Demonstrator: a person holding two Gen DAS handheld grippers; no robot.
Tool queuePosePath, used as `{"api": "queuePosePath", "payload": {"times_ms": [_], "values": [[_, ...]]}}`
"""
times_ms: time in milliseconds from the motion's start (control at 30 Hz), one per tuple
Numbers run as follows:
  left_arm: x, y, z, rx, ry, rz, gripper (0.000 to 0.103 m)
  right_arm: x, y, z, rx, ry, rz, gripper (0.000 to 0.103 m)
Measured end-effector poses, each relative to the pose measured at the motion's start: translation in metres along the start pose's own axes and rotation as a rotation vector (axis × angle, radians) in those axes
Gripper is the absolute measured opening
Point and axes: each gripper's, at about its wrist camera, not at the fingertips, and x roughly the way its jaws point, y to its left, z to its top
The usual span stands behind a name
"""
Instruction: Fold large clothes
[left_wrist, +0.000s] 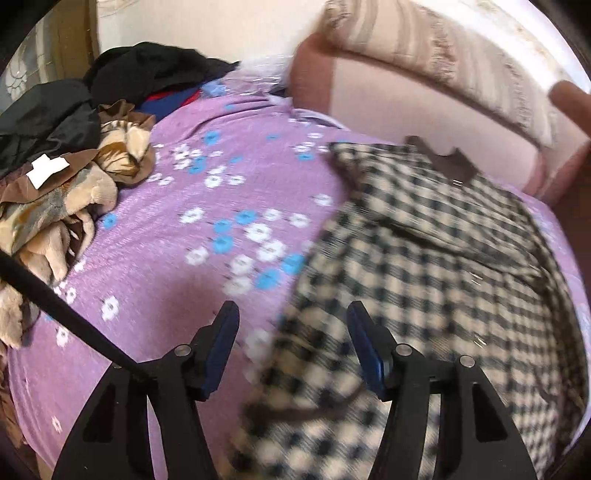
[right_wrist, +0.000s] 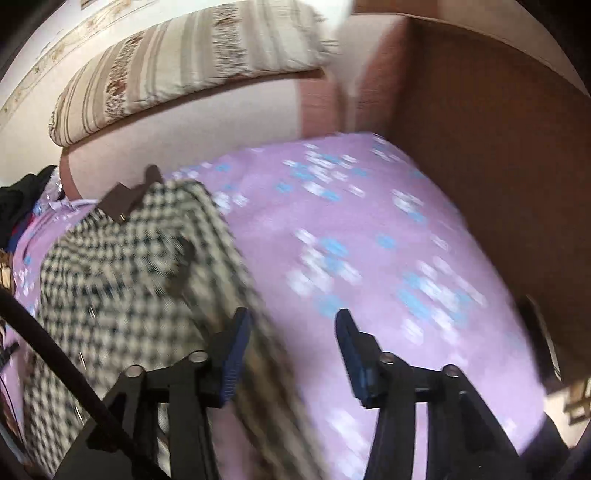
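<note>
A checked black-and-cream garment (left_wrist: 424, 266) with a brown collar (left_wrist: 443, 158) lies spread on a purple flowered bedsheet (left_wrist: 221, 206). My left gripper (left_wrist: 291, 314) is open and empty, just above the garment's left edge. In the right wrist view the same garment (right_wrist: 122, 266) lies at the left on the sheet (right_wrist: 369, 240). My right gripper (right_wrist: 293, 321) is open and empty, above the garment's right edge. Both views are blurred by motion.
A pile of other clothes (left_wrist: 66, 155), black, brown and beige, sits at the bed's far left. A pink headboard (left_wrist: 406, 103) with a striped pillow (left_wrist: 461, 55) on top runs along the back. A brown wooden panel (right_wrist: 498, 147) stands at the bed's right side.
</note>
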Motion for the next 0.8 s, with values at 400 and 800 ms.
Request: {"api": "queuePosePath", "payload": {"times_ms": [400, 800], "values": [[-0.055, -0.066, -0.075, 0.089, 0.070, -0.105, 0.060, -0.003, -0.023, -0.147, -0.029, 0.142, 0.173, 0.067], [-0.093, -0.066, -0.079, 0.065, 0.048, -0.059, 0.060, -0.010, -0.126, -0.076, 0.191, -0.062, -0.061, 0.006]]}}
